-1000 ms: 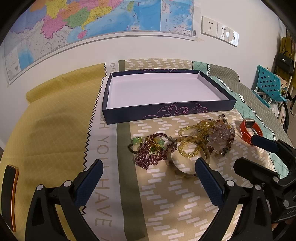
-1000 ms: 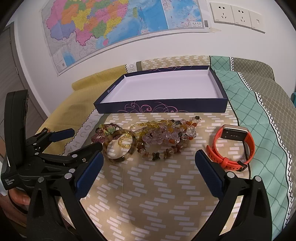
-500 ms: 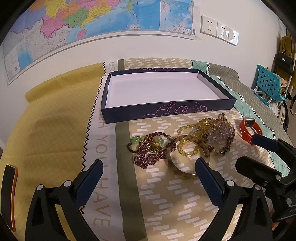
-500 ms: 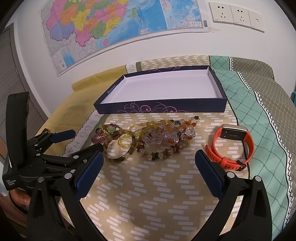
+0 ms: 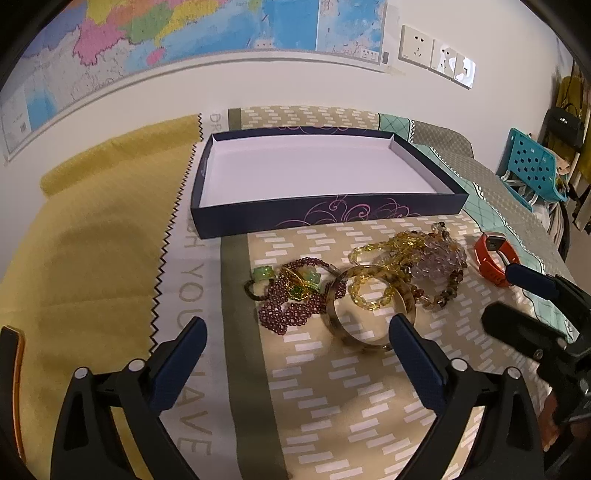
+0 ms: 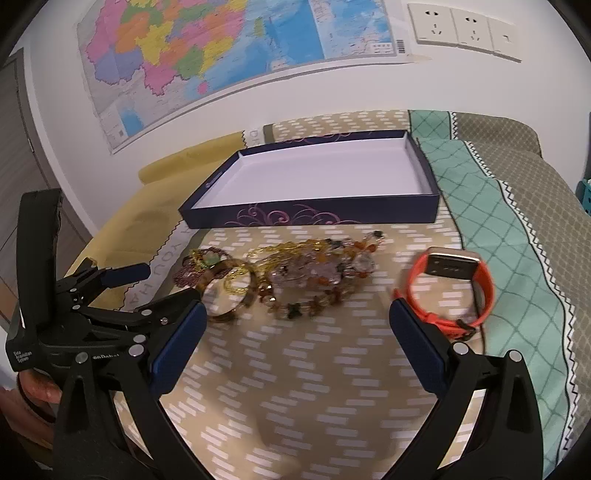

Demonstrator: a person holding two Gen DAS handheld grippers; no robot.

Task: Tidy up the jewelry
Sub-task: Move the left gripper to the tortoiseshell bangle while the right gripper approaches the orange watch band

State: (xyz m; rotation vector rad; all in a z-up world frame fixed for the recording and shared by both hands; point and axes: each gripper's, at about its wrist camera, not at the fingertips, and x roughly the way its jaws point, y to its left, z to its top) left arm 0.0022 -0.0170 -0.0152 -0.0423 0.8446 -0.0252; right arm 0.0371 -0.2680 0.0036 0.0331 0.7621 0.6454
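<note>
A heap of jewelry lies on the patterned cloth: a brown mottled bangle, maroon beads with green stones, yellow and clear bead strands. An orange watch lies to the right. An empty dark blue box stands behind. My left gripper is open just before the bangle and beads. My right gripper is open, before the strands and watch, empty.
The cloth-covered table runs to a white wall with a map and sockets. A blue chair stands off the right side. A dark orange-edged object lies at the left edge.
Both grippers have edged forward toward the jewelry, which looks slightly nearer. Both stay open and empty. Nothing on the table has moved.
</note>
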